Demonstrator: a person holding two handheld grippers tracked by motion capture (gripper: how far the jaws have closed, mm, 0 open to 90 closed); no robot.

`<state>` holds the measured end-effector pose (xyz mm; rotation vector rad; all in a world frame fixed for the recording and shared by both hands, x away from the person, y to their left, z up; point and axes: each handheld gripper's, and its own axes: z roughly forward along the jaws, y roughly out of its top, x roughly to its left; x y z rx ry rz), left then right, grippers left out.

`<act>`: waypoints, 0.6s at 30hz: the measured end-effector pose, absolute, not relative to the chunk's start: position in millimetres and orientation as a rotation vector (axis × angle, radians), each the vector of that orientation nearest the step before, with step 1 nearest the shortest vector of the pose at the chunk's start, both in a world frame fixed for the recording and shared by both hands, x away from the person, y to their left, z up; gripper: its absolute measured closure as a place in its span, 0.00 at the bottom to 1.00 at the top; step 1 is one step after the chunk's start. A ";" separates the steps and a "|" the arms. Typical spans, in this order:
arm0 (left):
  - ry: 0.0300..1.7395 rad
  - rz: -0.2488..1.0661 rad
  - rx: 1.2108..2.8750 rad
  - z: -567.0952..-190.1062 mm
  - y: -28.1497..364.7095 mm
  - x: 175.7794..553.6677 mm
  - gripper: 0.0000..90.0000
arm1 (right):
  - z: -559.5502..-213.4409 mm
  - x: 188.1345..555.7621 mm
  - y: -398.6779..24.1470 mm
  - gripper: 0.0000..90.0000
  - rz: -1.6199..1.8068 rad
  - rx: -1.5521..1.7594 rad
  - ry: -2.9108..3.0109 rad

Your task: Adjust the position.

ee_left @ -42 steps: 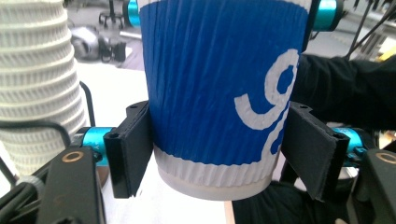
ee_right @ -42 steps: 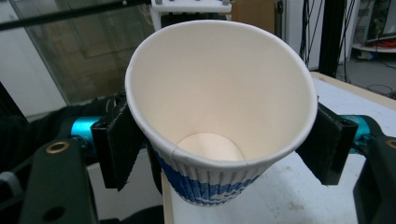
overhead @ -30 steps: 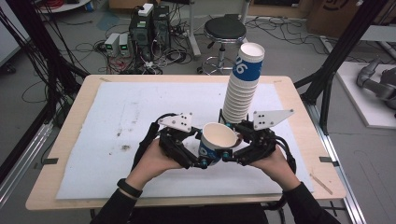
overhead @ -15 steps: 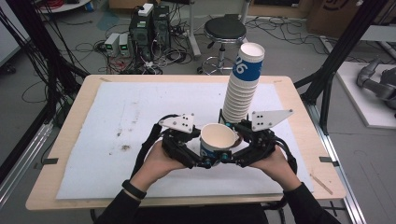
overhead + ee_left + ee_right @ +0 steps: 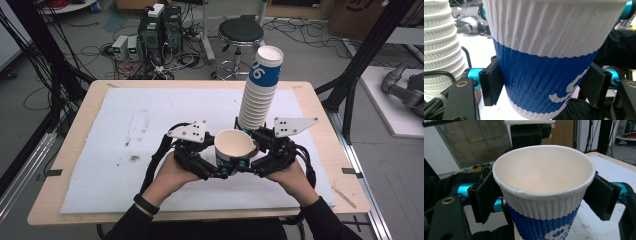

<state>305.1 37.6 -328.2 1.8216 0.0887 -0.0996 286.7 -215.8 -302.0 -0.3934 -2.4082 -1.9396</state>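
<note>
Paper cup (image 5: 233, 148) with ribbed wall, white upper band and blue lower part with white lettering, stands upright and empty near the front of the table (image 5: 75, 130), just in front of a tall leaning cup stack (image 5: 259, 87). The left gripper (image 5: 220, 170) pinches the cup's blue wall between its pads. The right gripper (image 5: 246, 164) has just been opening; its pads flank the cup below the rim, looking slightly clear. Both hands come in low from the near edge, facing each other.
</note>
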 end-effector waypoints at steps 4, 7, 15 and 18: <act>0.096 -0.113 1.814 -328.7 37.5 305.0 0.31 | -302.5 286.9 -216.2 0.24 -1.952 -0.393 -2.401; 0.102 -0.121 1.810 -328.5 37.7 304.8 0.30 | -303.4 286.5 -216.1 0.24 -1.955 -0.393 -2.393; 0.135 -0.143 1.766 -325.6 39.2 304.9 0.21 | -305.7 284.2 -212.2 0.25 -1.978 -0.373 -2.401; 0.135 -0.157 1.756 -325.5 39.3 305.2 0.21 | -306.1 283.3 -211.4 0.25 -1.980 -0.369 -2.408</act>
